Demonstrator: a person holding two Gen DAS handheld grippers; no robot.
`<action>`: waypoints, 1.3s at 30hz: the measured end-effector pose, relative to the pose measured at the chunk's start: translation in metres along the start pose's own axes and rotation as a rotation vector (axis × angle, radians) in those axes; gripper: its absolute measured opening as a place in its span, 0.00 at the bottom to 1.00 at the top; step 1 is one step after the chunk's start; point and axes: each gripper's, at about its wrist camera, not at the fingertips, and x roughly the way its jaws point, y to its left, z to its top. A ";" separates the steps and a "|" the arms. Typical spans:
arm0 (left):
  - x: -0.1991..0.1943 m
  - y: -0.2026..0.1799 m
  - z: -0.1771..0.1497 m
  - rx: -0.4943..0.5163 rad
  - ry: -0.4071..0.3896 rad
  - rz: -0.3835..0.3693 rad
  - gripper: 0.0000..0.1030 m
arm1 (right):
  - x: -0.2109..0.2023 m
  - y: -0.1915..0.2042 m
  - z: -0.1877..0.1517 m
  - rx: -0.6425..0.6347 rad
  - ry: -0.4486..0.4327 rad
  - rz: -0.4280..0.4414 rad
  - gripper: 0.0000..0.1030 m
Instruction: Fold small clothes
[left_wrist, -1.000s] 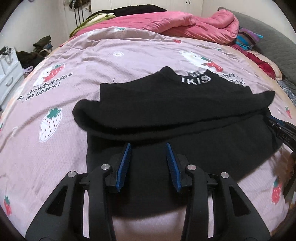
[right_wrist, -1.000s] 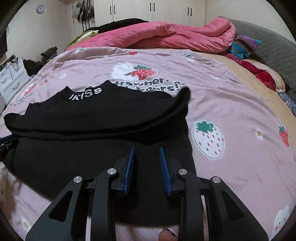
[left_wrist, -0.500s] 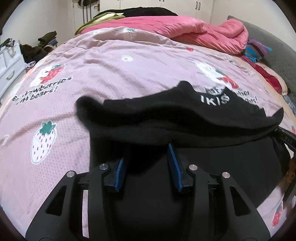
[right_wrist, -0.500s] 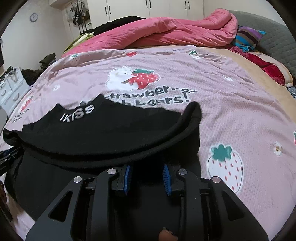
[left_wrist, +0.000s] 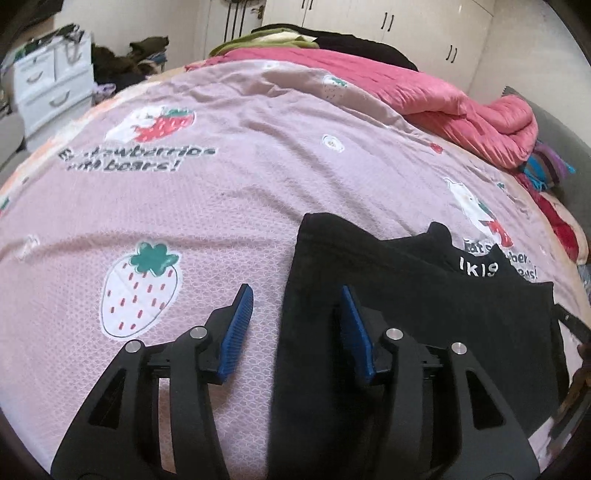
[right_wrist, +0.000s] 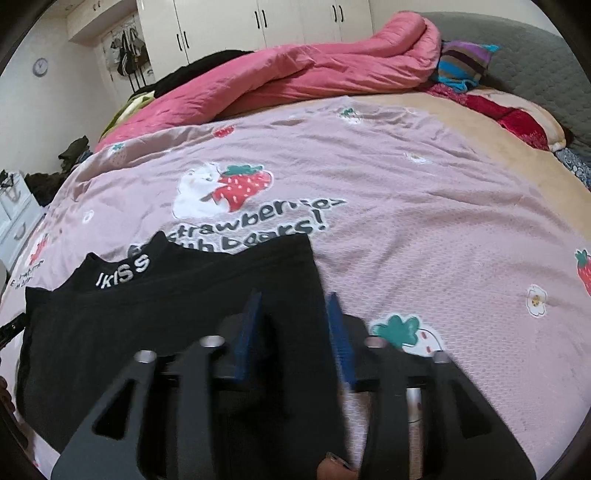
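Garment: the black top (left_wrist: 424, 317) lies flat on the pink strawberry bedspread (left_wrist: 207, 229), white lettering at its neck band facing up; it now reads as one neat doubled layer, its outer edges squared
What changed: a second ago the upper part sat as a loose roll across the body of the top; that bulge is gone and the cloth is laid down smooth
Left gripper (left_wrist: 297, 325): released; its jaws have just been opening, and they stand apart over the left edge of the top, one blue pad over bare bedspread, the other over black cloth, nothing pinched between them
Right gripper (right_wrist: 295, 332): released too, blurred by motion; its jaws have just been opening wide, straddling the right edge of the top with no fabric gripped
Person: a fingertip (right_wrist: 334, 467) shows at the bottom of the right view, behind that tool
Meaning for the task: I judge the lengthwise fold as set down and let go; both tools sit at opposite side edges, so the next sensible step is bringing the sides in to narrow the piece
Risk: the cloth is soft and could spring open or drag when regripped
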 end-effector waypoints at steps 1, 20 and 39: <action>0.002 0.000 0.000 -0.006 0.007 -0.010 0.40 | 0.001 0.000 -0.001 -0.008 0.004 -0.010 0.50; -0.022 -0.010 0.018 0.060 -0.120 0.031 0.04 | -0.027 -0.006 0.012 0.065 -0.155 0.080 0.06; 0.011 -0.006 -0.003 0.087 -0.018 0.093 0.13 | 0.001 -0.001 -0.006 0.047 -0.034 -0.052 0.26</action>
